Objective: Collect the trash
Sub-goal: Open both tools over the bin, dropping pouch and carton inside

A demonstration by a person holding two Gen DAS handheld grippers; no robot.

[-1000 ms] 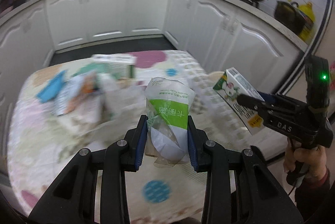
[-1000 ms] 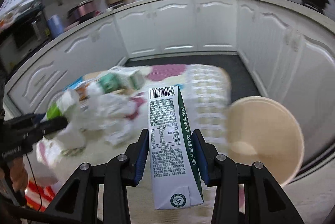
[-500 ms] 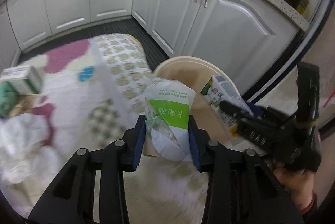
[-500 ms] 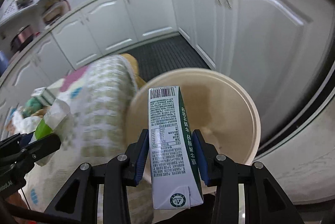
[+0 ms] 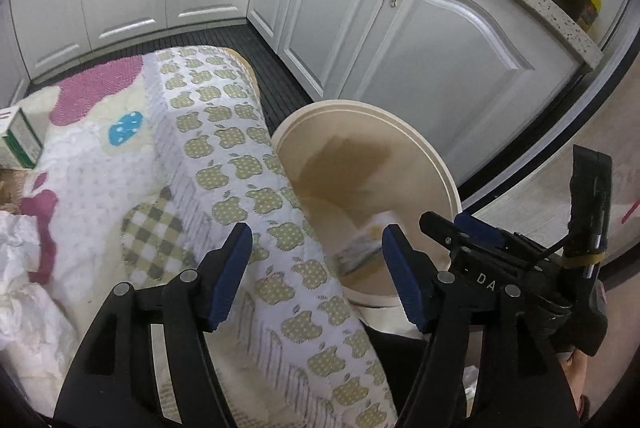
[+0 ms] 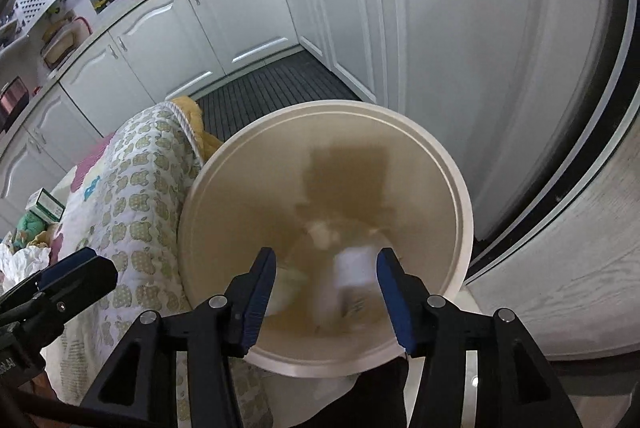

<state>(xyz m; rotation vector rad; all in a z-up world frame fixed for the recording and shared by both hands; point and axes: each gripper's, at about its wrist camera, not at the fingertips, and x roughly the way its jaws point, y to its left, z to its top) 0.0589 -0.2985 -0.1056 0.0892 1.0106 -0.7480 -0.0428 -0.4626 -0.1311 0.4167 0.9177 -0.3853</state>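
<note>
Cabinets (image 5: 420,39) stood white behind a quilt-covered counter (image 5: 224,155). Beside it sat a cream bin (image 6: 460,195), blurred trash (image 6: 352,276) inside. Left gripper (image 5: 316,264) and right gripper (image 6: 326,288) hung over it, jaws opening, nothing between them.

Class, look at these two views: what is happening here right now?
A person is clearing trash with a handheld tool in each hand. Both the left tool and the right tool are opening with nothing between their fingers. Blurred pale items show inside the cream bin beside the apple-patterned cloth. A small carton and crumpled paper remain on the cloth.
</note>
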